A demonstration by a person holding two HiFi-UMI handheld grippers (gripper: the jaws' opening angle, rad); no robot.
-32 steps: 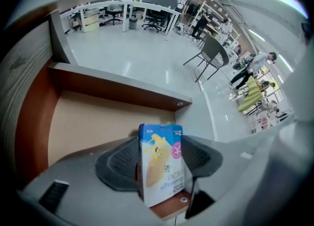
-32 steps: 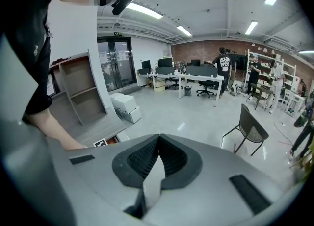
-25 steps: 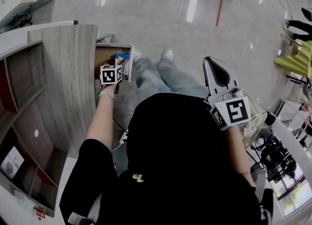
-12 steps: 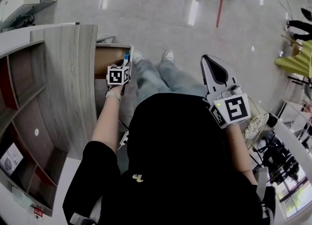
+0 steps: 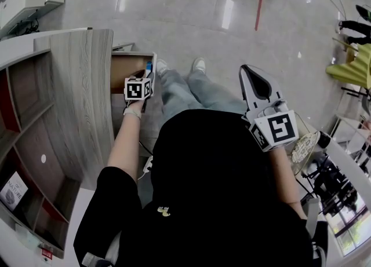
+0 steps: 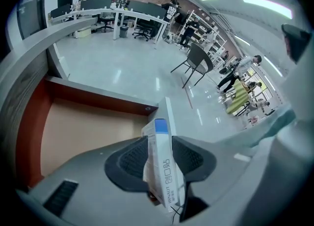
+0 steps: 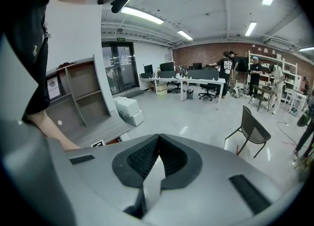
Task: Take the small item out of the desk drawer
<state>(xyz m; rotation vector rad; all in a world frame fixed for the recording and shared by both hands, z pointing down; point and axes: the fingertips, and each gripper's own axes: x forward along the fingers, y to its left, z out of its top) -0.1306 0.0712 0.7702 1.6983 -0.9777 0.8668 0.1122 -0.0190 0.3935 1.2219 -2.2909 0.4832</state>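
Left gripper (image 6: pixel 160 140) fingers clamped on small white cardboard box with blue end (image 6: pixel 162 168). Box upright, above open drawer with tan floor, red-brown walls (image 6: pixel 98 95), in grey wood-grain bench (image 5: pixel 87 86). Right gripper (image 7: pixel 158 144) fingers together, empty, off to side. Advice: firm even squeeze, thin card likely crushes; lift clear of drawer front edge.

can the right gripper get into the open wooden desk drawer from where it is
Probably not. The right gripper is out at the person's right, with their legs between it and the open wooden desk drawer, over which the left gripper holds a small white-and-blue box.
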